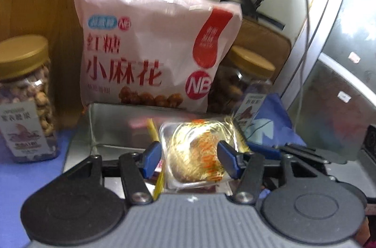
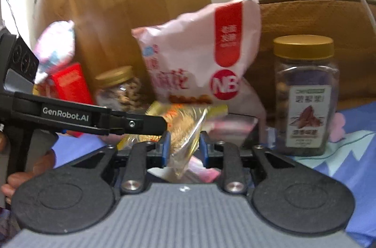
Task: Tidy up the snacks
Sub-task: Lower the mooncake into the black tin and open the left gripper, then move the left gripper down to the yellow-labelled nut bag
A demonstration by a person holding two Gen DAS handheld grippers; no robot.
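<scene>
- Risk: both grippers are on the same clear-wrapped pastry packet (image 1: 196, 149). If they pull apart or twist against each other, the thin film tears or the pastry gets crushed.
- Risk: the left gripper (image 1: 189, 154) holds it by blue pads (image 1: 226, 157) across the puffy middle. The film looks slick, so I'd expect it to slide out if the grip eases mid-transfer.
- Risk: the pink NB mahua bag (image 1: 150, 43) stands propped just ahead of the left tool, behind the metal tin (image 1: 112, 125). Pushing forward could topple it.
- Risk: the gold-lid nut jar (image 2: 305, 95), ahead and right of the right tool, could get clipped on a sideways swing.
- Left gripper state: clamped on the packet, which fills the gap between its fingers directly ahead, above the tin.
- Right gripper (image 2: 184, 147) state: pinching a fold of the same packet (image 2: 185, 128). Wrapper bunches between its pads; the rest fans out ahead and left.
- In the right view the left tool's arm (image 2: 94, 121) crosses ahead-left, tip at the packet.
- Another gold-lid jar (image 1: 25, 97) sits far left of the left tool, clear of the work.
- Frames are motion-blurred, so exact contact points are uncertain.
</scene>
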